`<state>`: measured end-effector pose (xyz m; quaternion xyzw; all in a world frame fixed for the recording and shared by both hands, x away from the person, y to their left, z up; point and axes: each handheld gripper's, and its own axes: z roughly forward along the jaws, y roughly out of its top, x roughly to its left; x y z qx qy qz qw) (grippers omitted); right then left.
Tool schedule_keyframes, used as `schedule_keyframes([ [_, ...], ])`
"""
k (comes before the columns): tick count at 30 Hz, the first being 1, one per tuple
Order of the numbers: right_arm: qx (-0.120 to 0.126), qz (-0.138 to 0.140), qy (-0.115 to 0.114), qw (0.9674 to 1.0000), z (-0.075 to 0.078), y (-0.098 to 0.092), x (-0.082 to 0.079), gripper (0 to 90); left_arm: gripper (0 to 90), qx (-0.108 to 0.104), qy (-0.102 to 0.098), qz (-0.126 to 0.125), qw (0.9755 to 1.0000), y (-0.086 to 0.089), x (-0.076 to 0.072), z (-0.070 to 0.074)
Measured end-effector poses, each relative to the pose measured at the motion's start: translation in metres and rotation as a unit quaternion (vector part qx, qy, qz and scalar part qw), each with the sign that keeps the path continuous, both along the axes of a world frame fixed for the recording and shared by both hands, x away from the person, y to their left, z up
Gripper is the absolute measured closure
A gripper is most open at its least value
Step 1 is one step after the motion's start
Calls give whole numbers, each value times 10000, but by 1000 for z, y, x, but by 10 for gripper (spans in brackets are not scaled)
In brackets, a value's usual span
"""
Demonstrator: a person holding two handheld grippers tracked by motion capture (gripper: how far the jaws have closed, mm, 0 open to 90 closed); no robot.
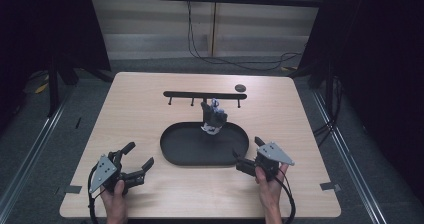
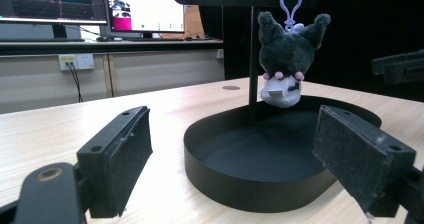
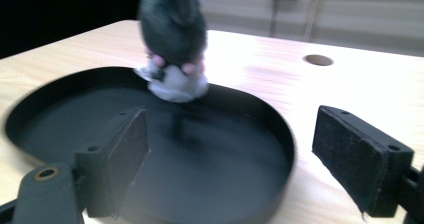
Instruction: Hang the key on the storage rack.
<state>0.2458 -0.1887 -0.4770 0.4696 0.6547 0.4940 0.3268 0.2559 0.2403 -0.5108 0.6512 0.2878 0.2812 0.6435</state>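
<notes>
A small dark plush keychain [image 1: 213,117] with a white face hangs upside down by a lilac clip from the black hook rack [image 1: 205,94], over the far rim of the black oval tray [image 1: 176,146]. In the left gripper view the plush [image 2: 285,59] dangles above the tray [image 2: 260,184]. It looks blurred in the right gripper view, plush [image 3: 173,39] over tray [image 3: 65,119]. My left gripper [image 1: 139,159] is open at the tray's near left. My right gripper [image 1: 247,150] is open at its near right. Both hold nothing.
A dark round hole [image 1: 240,88] sits in the tabletop behind the rack's right end. Monitors [image 2: 100,6] stand on a desk beyond the table in the left gripper view. Bare wood lies along the table's left, right and front.
</notes>
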Motion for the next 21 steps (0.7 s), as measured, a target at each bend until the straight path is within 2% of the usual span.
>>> schedule_keyframes([
  [1,-9,-121,-141,9998,-6,0,-3,149,152,-36,6,3,10000,0,0,0],
  [3,12,-209,-286,9994,-12,-1,-6,149,152,13,-3,0,10000,0,0,0],
  [6,18,-363,-532,9979,-20,-1,-12,154,152,-24,5,3,10000,0,0,0],
  [8,50,-378,-605,9974,-25,-3,-14,141,152,14,-3,-3,10000,0,0,0],
  [10,79,-439,-725,9964,-29,-4,-16,140,152,-34,6,-2,10000,0,0,0],
  [11,109,-542,-799,9953,-30,-4,-18,142,152,-31,8,-1,10000,0,0,0],
  [13,242,-528,-932,9939,-31,-6,-20,143,152,-28,3,1,10000,0,0,0],
  [17,342,-544,-1137,9914,-33,-7,-24,138,152,12,-2,-2,10000,0,0,0],
  [21,373,-565,-1494,9864,-35,-7,-31,136,152,-33,7,9,10000,-1,0,0],
])
